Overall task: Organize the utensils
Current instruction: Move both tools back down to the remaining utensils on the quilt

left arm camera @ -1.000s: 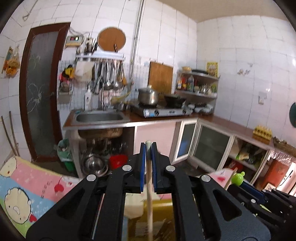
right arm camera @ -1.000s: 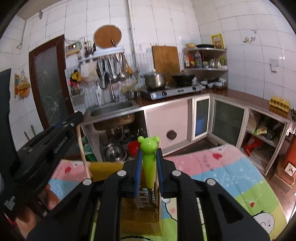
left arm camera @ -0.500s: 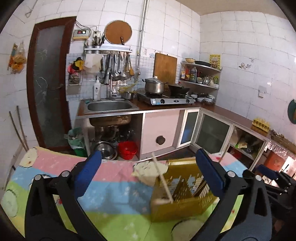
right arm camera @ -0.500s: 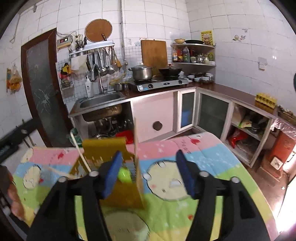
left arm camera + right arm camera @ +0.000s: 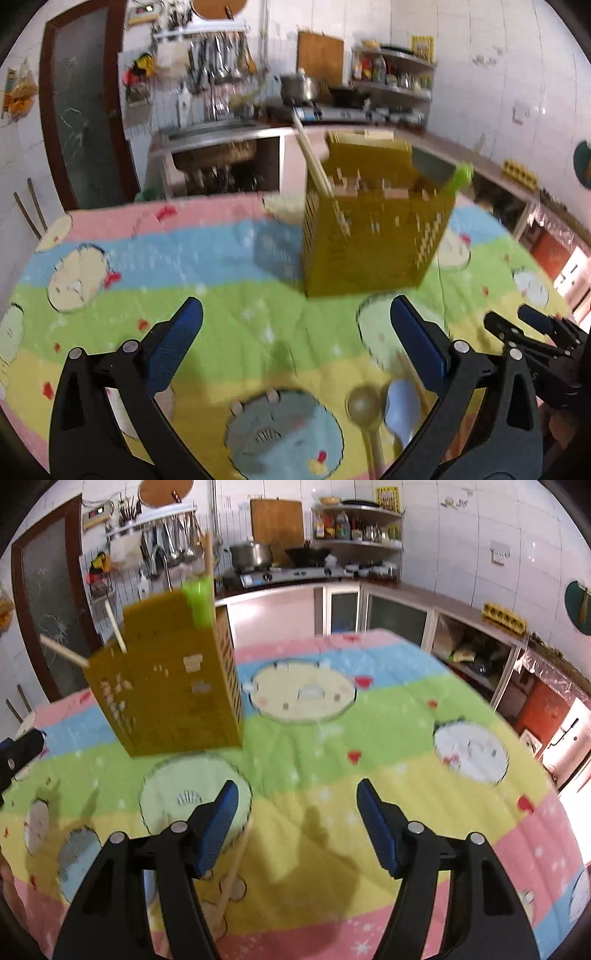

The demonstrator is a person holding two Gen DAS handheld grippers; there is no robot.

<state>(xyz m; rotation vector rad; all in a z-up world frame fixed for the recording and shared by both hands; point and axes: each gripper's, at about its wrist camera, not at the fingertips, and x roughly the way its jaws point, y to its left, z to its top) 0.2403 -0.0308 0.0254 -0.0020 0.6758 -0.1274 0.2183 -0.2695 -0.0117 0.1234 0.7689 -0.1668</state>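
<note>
Both tools gape wide, empty, left tool (image 5: 295,332) and right tool (image 5: 297,806); yellow utensil holder (image 5: 173,686) shows no legible writing.

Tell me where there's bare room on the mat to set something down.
Free: the wide stretch right of the yellow holder, ahead of the right gripper. Crowded: near the left gripper, where a wooden spoon and a blue spoon lie.

Yellow utensil holder (image 5: 373,229) stands upright mid-mat, w/ chopsticks (image 5: 317,166) and a green handle (image 5: 199,602) sticking out the top, blocking straight-ahead passage. Patterned mat (image 5: 369,720) to its right lies bare & wide. Near edge: wooden spoon (image 5: 365,417) + pale blue spoon (image 5: 402,410) lie side by side.
</note>
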